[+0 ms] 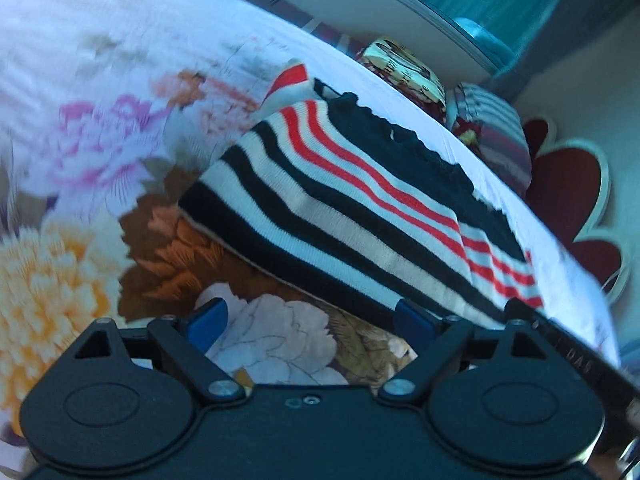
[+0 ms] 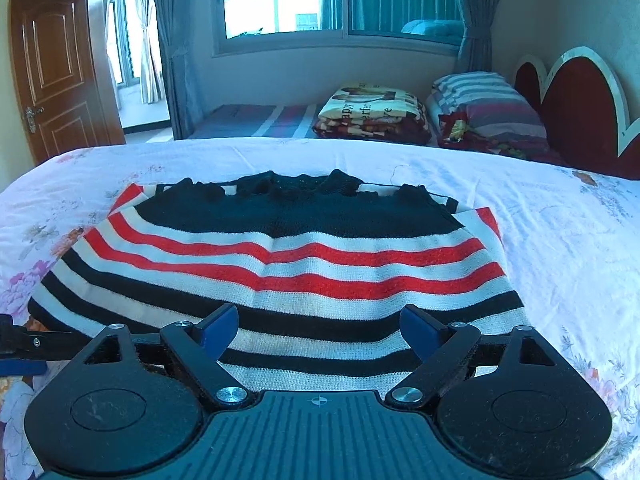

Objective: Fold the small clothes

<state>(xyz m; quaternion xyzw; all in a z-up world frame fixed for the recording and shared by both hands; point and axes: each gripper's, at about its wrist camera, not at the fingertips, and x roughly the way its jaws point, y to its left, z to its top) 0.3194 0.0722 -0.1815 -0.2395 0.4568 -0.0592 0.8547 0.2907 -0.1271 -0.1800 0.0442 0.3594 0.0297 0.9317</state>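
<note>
1. where the floral bedsheet (image 2: 560, 240) spreads across the bed, a striped knit sweater (image 2: 280, 264) lies flat and folded, its black ruffled edge toward twelve o'clock in the right wrist view.
2. the right gripper (image 2: 320, 328) hangs over the sweater's near hem, its blue fingers (image 2: 218, 326) spread wide apart with only the black and white stripes showing between them; the pads press on nothing.
3. in the left wrist view the left gripper (image 1: 316, 320) has its fingers apart as well, over bare sheet with printed flowers, and the sweater runs from eleven o'clock down to four o'clock, its hem just beside the right-hand blue pad (image 1: 414, 318); whether that pad touches the knit i cannot tell.
4. toward one o'clock in the right wrist view sit a folded printed blanket (image 2: 372, 112), a striped pillow (image 2: 488, 108) and a red headboard (image 2: 576, 108); a wooden door (image 2: 56, 68) stands at ten o'clock.
</note>
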